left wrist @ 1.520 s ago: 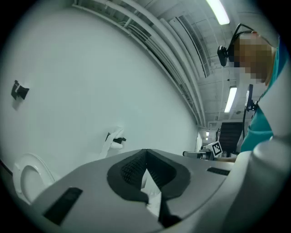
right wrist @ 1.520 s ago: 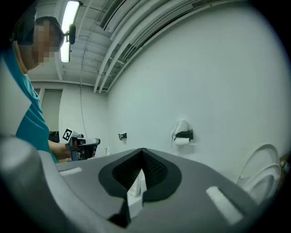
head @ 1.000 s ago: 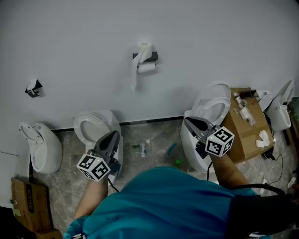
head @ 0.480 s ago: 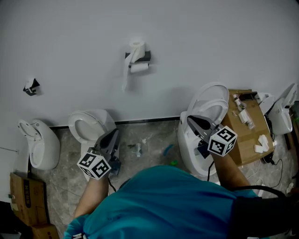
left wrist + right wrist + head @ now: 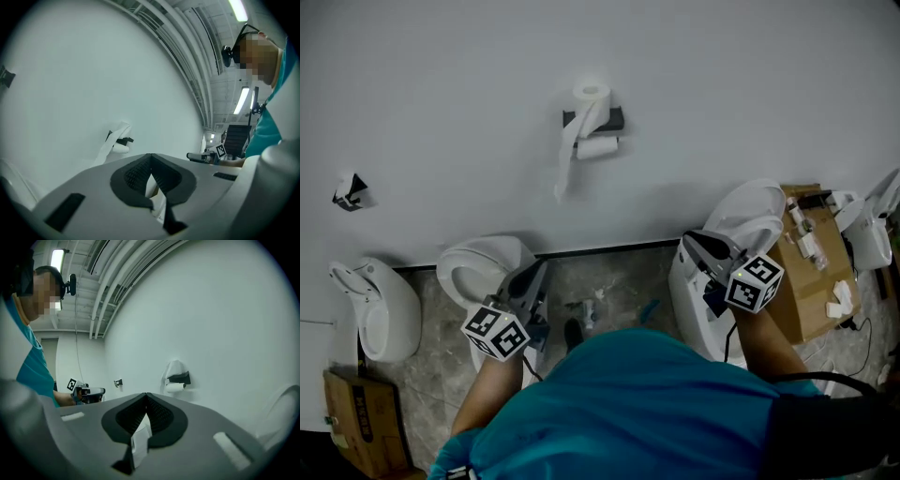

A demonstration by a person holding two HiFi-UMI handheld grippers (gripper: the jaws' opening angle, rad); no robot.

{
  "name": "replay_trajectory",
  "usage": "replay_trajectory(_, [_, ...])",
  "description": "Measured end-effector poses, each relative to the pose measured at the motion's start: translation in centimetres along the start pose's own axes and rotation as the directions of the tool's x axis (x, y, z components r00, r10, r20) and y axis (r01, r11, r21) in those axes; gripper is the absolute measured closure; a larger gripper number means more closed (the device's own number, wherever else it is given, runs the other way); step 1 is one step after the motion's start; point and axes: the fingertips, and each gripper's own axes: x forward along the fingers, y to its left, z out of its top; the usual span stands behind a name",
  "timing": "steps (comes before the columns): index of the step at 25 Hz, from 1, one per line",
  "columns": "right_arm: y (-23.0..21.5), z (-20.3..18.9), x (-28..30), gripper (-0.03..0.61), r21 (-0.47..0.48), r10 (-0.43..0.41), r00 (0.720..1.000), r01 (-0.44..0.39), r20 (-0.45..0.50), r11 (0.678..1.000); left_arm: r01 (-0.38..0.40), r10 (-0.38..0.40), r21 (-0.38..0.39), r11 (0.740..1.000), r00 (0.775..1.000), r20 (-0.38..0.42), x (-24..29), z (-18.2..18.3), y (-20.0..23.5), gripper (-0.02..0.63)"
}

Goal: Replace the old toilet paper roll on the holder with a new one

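On the wall (image 5: 722, 84) well ahead of the closed, empty left tool (image 5: 541, 269) and right tool (image 5: 688, 240), the toilet paper roll (image 5: 596, 147) is hung on the holder (image 5: 610, 119), likely light and squashy, best pinched gently at one end.

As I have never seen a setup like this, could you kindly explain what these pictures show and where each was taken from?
There is no machine here. A person holds two hand tools, the left tongs and the right tongs. The head view comes from a camera on the person's head, looking down. The other two come from cameras riding on each pair of tongs, looking along them. Both tongs are shut and hold nothing. On the wall ahead is a toilet paper holder with one roll hung on it, a second roll standing on top, and a paper strip dangling. Toilets and a cardboard box stand on the floor.
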Motion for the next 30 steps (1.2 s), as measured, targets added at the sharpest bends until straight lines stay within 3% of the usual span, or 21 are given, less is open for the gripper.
replay_trajectory(6, [-2.4,4.6,12.2,0.577,0.006,-0.031,0.998,0.031,0.053,0.999,0.094,-0.094,-0.009,0.996,0.994,-0.055,5.9,4.8,11.2,0.606])
replay_trajectory(12, [-5.4,7.6,19.9,0.577,-0.003,-0.038,0.998,0.038,0.058,0.999,0.151,-0.153,-0.028,0.988,0.986,-0.07,11.0,7.5,17.2,0.606])
replay_trajectory(17, [-8.9,7.7,21.3,0.577,0.006,-0.005,0.999,0.005,0.036,1.0,0.169,-0.172,-0.037,0.985,0.982,-0.081,15.3,7.0,16.4,0.606])
replay_trajectory(22, [-12.7,8.1,19.9,0.577,0.017,0.062,0.998,-0.062,0.026,0.998,0.16,-0.161,-0.02,0.987,0.98,-0.119,20.1,4.2,12.4,0.606])
replay_trajectory(28, [-16.0,7.7,17.3,0.577,0.041,0.082,0.996,-0.083,0.031,0.996,0.024,-0.007,0.075,0.997,0.976,-0.217,26.4,-0.9,11.9,0.603])
replay_trajectory(29, [-16.2,7.4,16.9,0.577,0.046,0.079,0.996,-0.081,0.031,0.996,0.005,0.015,0.086,0.996,0.973,-0.232,27.1,-1.4,12.4,0.58])
replay_trajectory(30, [-16.4,7.2,16.5,0.577,0.05,0.075,0.997,-0.076,0.03,0.996,-0.012,0.036,0.095,0.995,0.968,-0.249,27.7,-1.8,13.0,0.509])
